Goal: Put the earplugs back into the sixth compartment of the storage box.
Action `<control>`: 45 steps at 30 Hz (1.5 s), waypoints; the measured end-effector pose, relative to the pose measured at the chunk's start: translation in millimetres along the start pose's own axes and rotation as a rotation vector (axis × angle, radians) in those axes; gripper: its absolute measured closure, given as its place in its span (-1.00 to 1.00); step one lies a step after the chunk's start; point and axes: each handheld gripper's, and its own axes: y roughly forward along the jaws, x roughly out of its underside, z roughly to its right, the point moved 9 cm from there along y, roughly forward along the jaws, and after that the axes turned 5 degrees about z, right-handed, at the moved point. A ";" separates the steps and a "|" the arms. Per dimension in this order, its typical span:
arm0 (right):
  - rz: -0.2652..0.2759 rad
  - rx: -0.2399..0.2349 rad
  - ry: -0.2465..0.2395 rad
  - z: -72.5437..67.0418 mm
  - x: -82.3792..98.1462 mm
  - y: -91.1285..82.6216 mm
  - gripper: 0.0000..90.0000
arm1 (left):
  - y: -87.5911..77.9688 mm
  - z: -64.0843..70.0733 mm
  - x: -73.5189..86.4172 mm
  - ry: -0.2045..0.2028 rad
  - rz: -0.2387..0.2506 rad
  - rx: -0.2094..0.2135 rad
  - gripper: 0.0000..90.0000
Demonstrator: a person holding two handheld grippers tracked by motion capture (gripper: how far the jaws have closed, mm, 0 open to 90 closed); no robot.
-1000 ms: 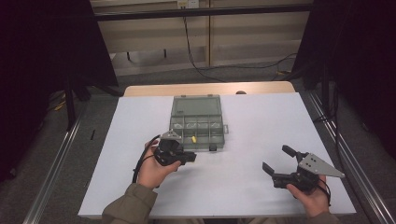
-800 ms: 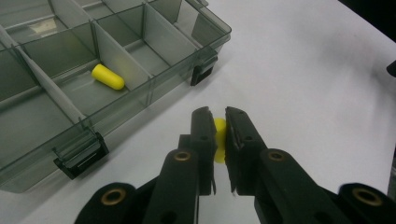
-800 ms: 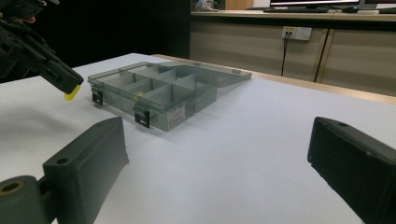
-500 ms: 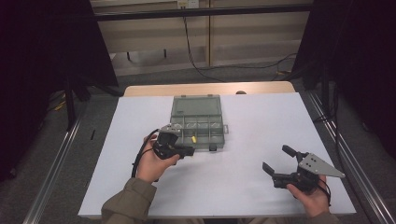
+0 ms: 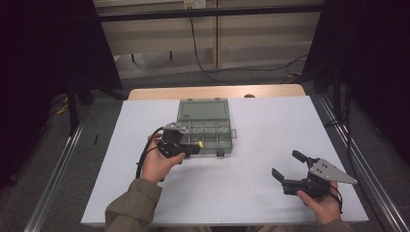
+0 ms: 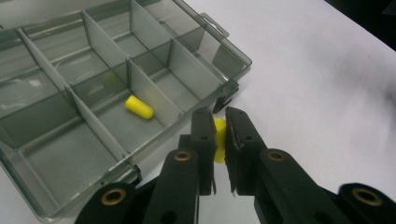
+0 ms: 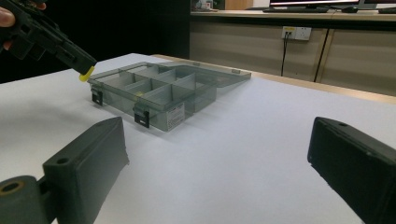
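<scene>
High view: an open, clear box (image 5: pixel 205 126) lies on the white surface (image 5: pixel 251 121), lid folded back on its far side. The left tool (image 5: pixel 197 147) hangs at the box's near left corner, clenched on a small yellow plug (image 5: pixel 200 144) that pokes out at its tip. The right tool (image 5: pixel 289 166) rests well to the right of the box and nearer the person, jaws spread, nothing between them.

Left gripper view: the left tool (image 6: pixel 220 122) pinches the plug (image 6: pixel 219 137) between its two black pads, just outside the box's (image 6: pixel 236 63) front wall, beside a latch. A second plug (image 6: pixel 139 107) already lies in a front compartment, next to the divider.

Right gripper view: the right tool (image 7: pixel 219 140) stands released, its jaws wide apart and empty, facing the box (image 7: pixel 159 109) across bare surface. Beyond the box's left end, the left tool (image 7: pixel 86 70) holds its plug (image 7: pixel 86 74) above the rim.

Judged from this, the sorting is partly done: one plug is in the box and one is gripped at the rim. It is not yet carried over a compartment and let go. I cannot tell whether more plugs wait elsewhere.
</scene>
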 end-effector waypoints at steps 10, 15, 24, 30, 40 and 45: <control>0.001 0.000 0.000 -0.1 -0.1 0.0 -0.91 | 1.7 -8.3 -10.0 -0.004 0.005 -0.022 0.83; 0.000 -0.001 0.000 -0.1 0.0 0.1 -0.91 | 3.6 -13.2 -14.3 -0.009 0.008 -0.036 0.83; 0.000 0.000 -0.001 0.4 0.1 0.0 -0.91 | 11.5 -23.2 -17.8 -0.017 0.011 -0.065 0.83; 0.000 -0.002 -0.001 0.1 0.1 0.1 -0.91 | 18.1 -33.7 -17.6 -0.021 0.019 -0.096 0.82; 0.000 -0.003 0.002 -0.5 0.0 0.1 -0.91 | 24.7 -37.8 -16.2 -0.027 0.018 -0.107 0.72; -0.002 -0.003 0.000 -0.3 0.7 0.3 -0.91 | 24.3 -42.0 -15.9 -0.026 0.024 -0.124 0.61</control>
